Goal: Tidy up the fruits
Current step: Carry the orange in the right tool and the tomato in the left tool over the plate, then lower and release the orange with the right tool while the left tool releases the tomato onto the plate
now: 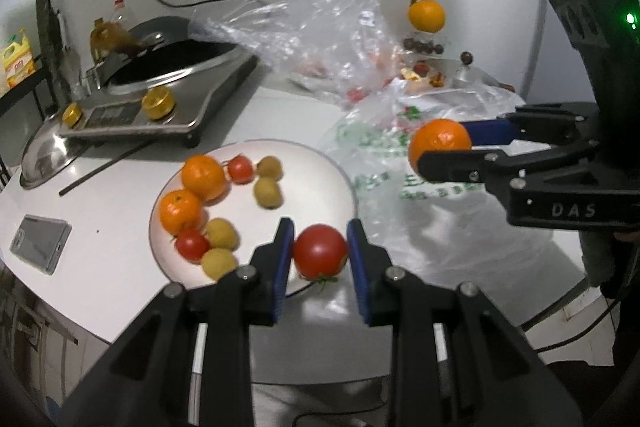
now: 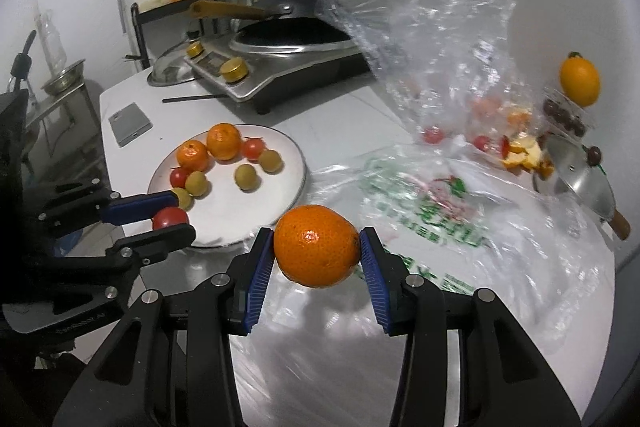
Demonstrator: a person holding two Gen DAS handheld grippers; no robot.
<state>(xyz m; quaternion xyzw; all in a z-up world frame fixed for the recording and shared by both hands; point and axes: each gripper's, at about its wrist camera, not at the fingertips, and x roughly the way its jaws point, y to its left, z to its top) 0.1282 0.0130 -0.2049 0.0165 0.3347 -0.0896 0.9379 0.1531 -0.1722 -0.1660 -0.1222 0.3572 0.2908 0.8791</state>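
A white plate [image 1: 320,163] [image 2: 280,163] on the table carries two tangerines, small tomatoes and several yellow-green fruits. My left gripper [image 1: 320,251] is shut on a red tomato [image 1: 320,251] [image 2: 170,218] just above the plate's near rim. Right of the plate, over the plastic bags, my right gripper [image 2: 318,247] is shut on an orange tangerine [image 2: 318,247] [image 1: 440,141]. Each gripper shows from the side in the other's view. At the far right stands another orange fruit [image 1: 426,15] [image 2: 580,79].
A stove with a dark wok [image 1: 160,67] [image 2: 288,39] stands behind the plate. Crumpled clear and printed plastic bags [image 1: 384,139] [image 2: 440,195] cover the table's right side, with fruit and peel inside. A phone [image 1: 38,243] [image 2: 130,123] lies left of the plate. A metal lid [image 2: 576,175] lies far right.
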